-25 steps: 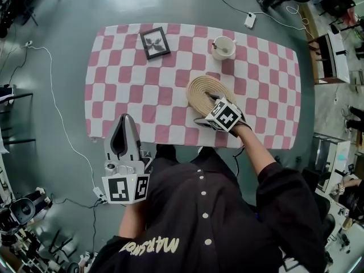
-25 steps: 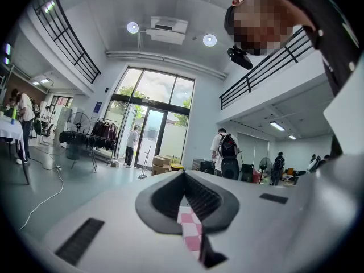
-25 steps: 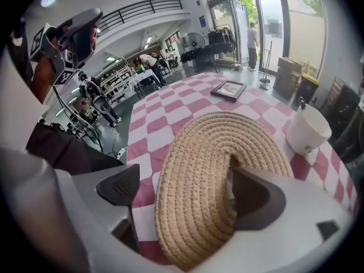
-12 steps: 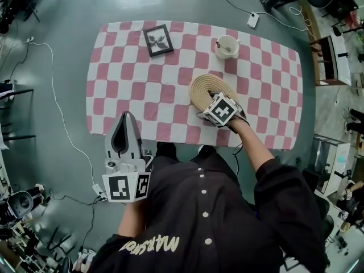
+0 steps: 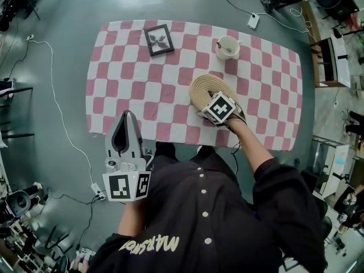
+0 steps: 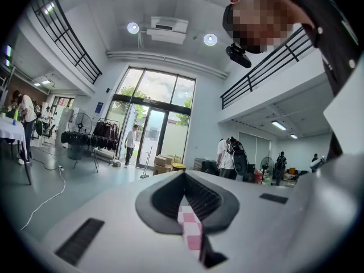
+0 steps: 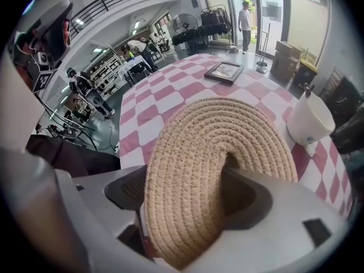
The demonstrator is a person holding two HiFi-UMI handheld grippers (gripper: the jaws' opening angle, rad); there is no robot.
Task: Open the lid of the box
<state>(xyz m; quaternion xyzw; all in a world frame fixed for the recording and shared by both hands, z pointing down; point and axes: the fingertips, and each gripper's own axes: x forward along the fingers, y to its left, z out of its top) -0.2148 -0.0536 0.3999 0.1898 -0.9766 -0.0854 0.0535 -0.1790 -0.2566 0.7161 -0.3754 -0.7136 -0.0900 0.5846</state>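
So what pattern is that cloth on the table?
The tablecloth is a pink-and-white check, clearest in the head view.

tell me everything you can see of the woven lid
The woven lid is a round disc of coiled tan rope. It sits on the pink-and-white checked tablecloth, toward the person's side. Its near rim is buckled upward, pinched by the right hand-held gripper, whose jaws have just been closing on it.

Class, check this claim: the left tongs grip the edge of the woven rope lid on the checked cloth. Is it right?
No. The right tongs, whose jaws have just been closing, grip the edge of the woven rope lid on the checked cloth; the right gripper view shows it. The left tongs hold nothing.
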